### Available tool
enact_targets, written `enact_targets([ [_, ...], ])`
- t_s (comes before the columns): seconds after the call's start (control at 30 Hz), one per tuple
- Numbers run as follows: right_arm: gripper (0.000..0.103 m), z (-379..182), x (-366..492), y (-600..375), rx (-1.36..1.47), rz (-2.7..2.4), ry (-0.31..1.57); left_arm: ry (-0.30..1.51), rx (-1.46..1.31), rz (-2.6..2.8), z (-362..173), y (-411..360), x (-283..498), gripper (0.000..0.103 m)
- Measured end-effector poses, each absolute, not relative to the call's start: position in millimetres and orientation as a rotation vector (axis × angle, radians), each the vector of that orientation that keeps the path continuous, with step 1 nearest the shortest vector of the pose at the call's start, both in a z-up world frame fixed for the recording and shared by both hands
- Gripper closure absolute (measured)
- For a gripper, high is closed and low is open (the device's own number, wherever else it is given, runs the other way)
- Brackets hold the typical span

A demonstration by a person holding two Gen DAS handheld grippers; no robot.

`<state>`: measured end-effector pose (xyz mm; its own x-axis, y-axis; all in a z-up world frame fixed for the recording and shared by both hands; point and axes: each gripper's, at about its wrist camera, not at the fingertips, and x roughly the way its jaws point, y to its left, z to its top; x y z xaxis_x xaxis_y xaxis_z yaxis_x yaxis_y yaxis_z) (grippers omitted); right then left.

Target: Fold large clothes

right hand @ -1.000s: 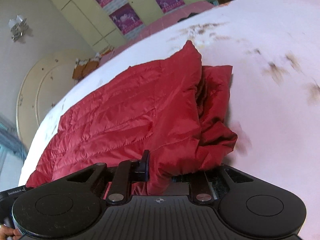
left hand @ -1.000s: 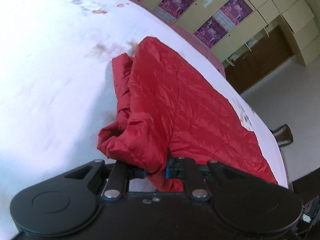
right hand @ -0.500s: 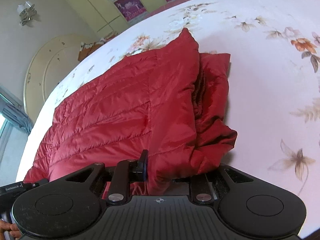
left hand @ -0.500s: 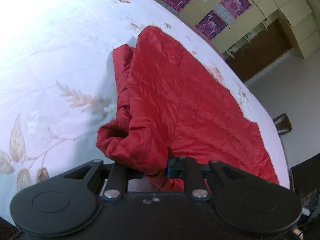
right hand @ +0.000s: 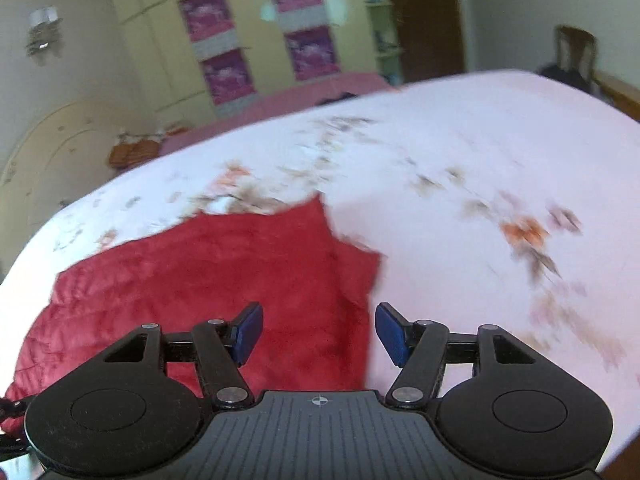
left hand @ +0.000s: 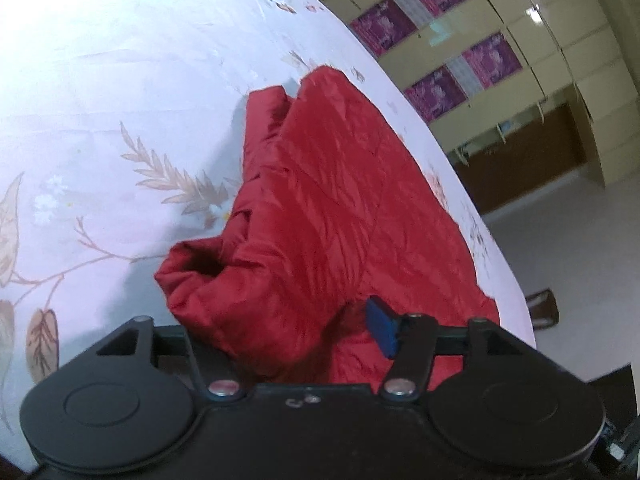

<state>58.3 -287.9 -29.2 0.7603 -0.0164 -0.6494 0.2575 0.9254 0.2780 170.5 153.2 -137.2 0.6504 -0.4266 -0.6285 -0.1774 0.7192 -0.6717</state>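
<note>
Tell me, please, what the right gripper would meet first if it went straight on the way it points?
Most likely the red jacket below the right gripper, whose jaws are opening with nothing held. The picture is blurred, so depth is uncertain.

Yellow cabinets [left hand: 500, 12], purple posters [right hand: 228, 74], brown door [right hand: 424, 16].

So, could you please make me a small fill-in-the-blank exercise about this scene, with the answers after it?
1. The quilted jacket lying on the bed is ____ in colour.
2. The bedsheet under it is white with a printed pattern of ____ and flowers.
3. The pads on the fingers of the right gripper are ____ in colour.
4. In the right wrist view, the fingers stand apart and ____ is clamped between them.

Missing words: red; leaves; blue; nothing
</note>
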Motion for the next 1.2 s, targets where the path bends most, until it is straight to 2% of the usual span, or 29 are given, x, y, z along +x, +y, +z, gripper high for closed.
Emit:
enact_targets([
  [0.17,0.042,-30,100,-235,0.297,0.016,0.714,0.847,-0.795,-0.148,-145,162,161,0.064],
  [0.3,0.042,-43,133,-193,0.263,0.119,0.747,0.834,-0.784,-0.15,-146,160,159,0.069],
  [0.33,0.047,-48,141,-186,0.246,0.133,0.753,0.833,-0.779,-0.149,-146,160,157,0.07],
  [0.37,0.06,-52,149,-177,0.224,0.15,0.763,0.834,-0.771,-0.146,-145,159,156,0.07],
  [0.4,0.064,-56,157,-169,0.204,0.159,0.774,0.835,-0.767,-0.142,-144,159,156,0.07],
  [0.57,0.065,-73,185,-138,0.076,0.151,0.802,0.846,-0.742,-0.124,-139,154,155,0.07],
  [0.7,0.065,-107,195,-121,-0.034,0.155,0.892,0.844,-0.719,-0.118,-134,150,157,0.075],
  [0.93,0.065,-111,196,-122,-0.05,0.172,0.914,0.843,-0.688,-0.107,-129,146,158,0.079],
  [1.2,0.065,-118,202,-131,0.0,0.206,0.899,0.778,-0.498,-0.106,-90,121,155,0.084],
])
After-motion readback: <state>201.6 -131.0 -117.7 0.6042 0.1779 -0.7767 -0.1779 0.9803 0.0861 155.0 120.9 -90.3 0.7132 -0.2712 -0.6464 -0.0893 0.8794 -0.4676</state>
